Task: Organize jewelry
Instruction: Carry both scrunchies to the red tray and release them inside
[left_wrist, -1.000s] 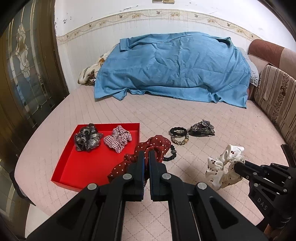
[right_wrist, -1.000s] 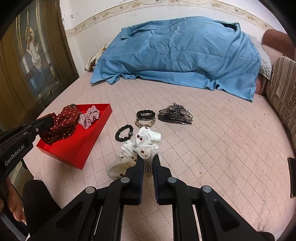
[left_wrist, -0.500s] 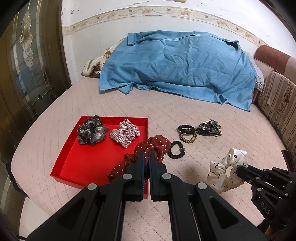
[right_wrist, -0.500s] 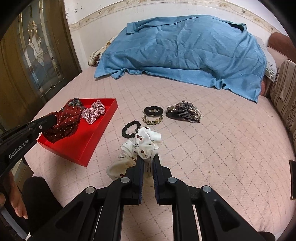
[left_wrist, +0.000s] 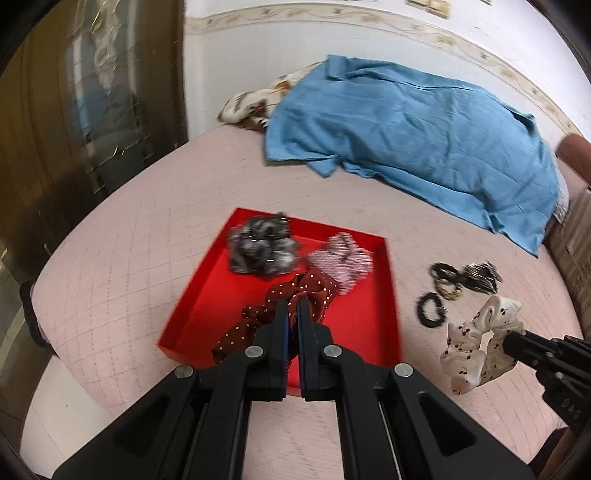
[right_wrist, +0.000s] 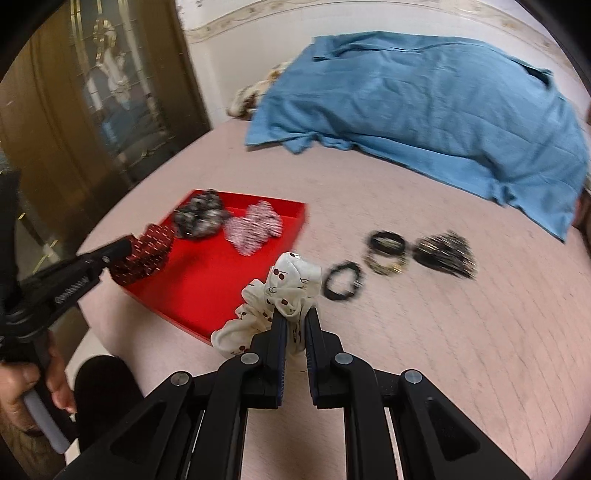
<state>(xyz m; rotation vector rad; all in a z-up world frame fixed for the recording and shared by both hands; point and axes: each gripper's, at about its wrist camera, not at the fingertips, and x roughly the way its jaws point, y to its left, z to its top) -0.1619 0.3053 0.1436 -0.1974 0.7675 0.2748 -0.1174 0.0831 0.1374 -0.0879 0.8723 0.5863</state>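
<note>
Now the left gripper pinches the dark red dotted fabric scrunchie above the shallow red tray, while the right gripper, beside it, clamps the white cherry-print scrunchie, which might drop outside the tray if released early.

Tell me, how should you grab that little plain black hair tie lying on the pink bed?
Pinch one side of the small black elastic hair tie, coming straight down from above. It lies flat as an open ring on the pink quilted bedspread, so one finger could go inside the loop and one outside. Its nearest rim looks clear of the beaded bands.
</note>
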